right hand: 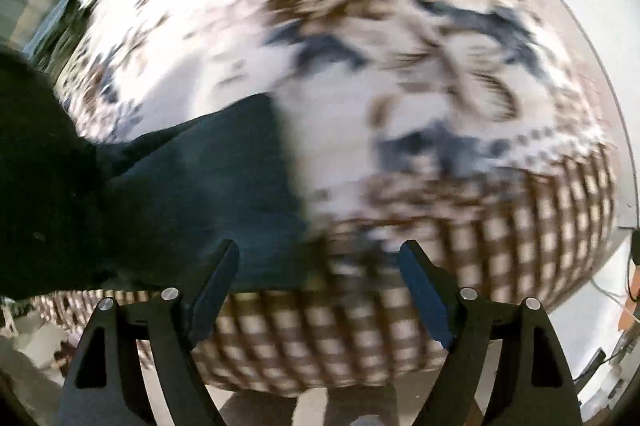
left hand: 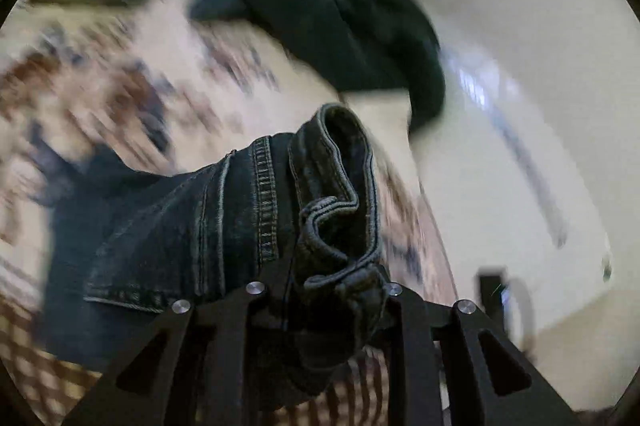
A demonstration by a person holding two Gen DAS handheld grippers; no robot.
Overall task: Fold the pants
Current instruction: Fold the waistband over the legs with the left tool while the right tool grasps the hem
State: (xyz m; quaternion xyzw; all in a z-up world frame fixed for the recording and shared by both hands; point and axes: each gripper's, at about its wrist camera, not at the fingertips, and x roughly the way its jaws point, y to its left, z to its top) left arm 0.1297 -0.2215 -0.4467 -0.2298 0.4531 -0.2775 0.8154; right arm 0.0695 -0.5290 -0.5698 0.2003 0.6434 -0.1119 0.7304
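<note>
The pants are dark blue jeans. In the left wrist view my left gripper is shut on a bunched hem or waistband edge of the jeans and holds it up above the bed; the fabric hides the fingertips. In the right wrist view my right gripper is open and empty, its fingers wide apart over the bed's near edge. A flat part of the jeans lies on the bedspread just beyond the right gripper's left finger.
The bed has a white bedspread with brown and blue floral print and a checked border. Another dark garment lies at the far side of the bed. A pale wall stands behind. Both views are motion-blurred.
</note>
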